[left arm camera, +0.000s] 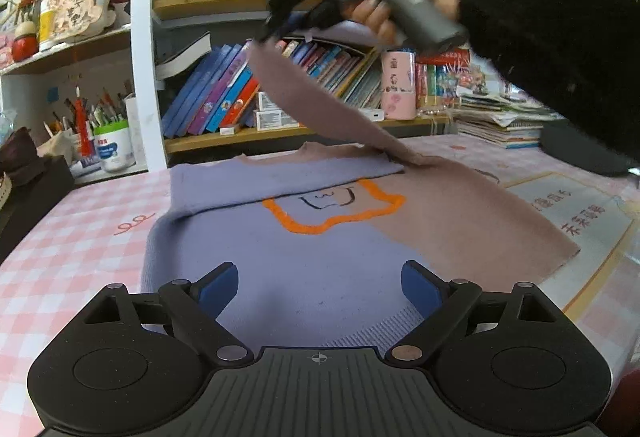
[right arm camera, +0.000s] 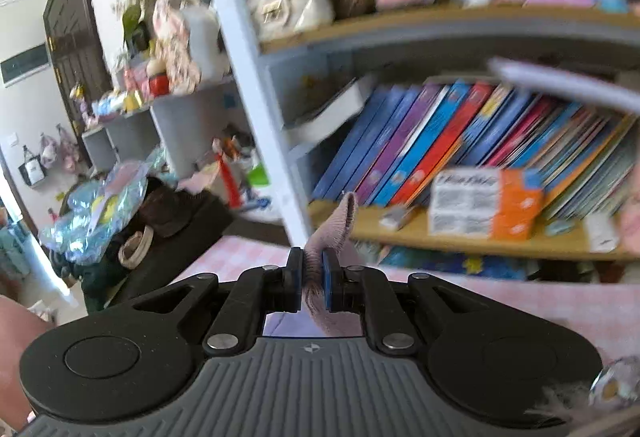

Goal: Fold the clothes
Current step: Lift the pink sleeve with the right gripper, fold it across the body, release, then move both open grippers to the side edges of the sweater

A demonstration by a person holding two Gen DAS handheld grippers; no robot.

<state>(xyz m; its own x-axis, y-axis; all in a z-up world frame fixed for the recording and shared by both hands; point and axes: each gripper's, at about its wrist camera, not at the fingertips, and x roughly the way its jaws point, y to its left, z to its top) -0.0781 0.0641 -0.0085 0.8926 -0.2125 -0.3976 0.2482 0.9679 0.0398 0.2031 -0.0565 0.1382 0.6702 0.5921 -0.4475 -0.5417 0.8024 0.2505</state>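
Observation:
A two-tone sweater (left arm camera: 304,261), lavender on the left and dusty pink on the right with an orange outline on its chest, lies flat on the pink checked tablecloth (left arm camera: 60,237). Its lavender sleeve (left arm camera: 256,181) is folded across the chest. My left gripper (left arm camera: 320,289) stands open just above the sweater's lower hem, nothing between its blue pads. My right gripper (left arm camera: 268,33), held by a hand in a black fuzzy sleeve, is raised above the table and is shut on the cuff of the pink sleeve (left arm camera: 304,97), which stretches up from the shoulder. In the right wrist view the cuff (right arm camera: 336,233) is pinched in the right gripper (right arm camera: 313,287).
A bookshelf (left arm camera: 280,133) with leaning books stands right behind the table. A pen cup and white jar (left arm camera: 114,149) sit at the back left, a stack of papers (left arm camera: 500,121) at the back right. A printed mat (left arm camera: 580,217) lies right of the sweater.

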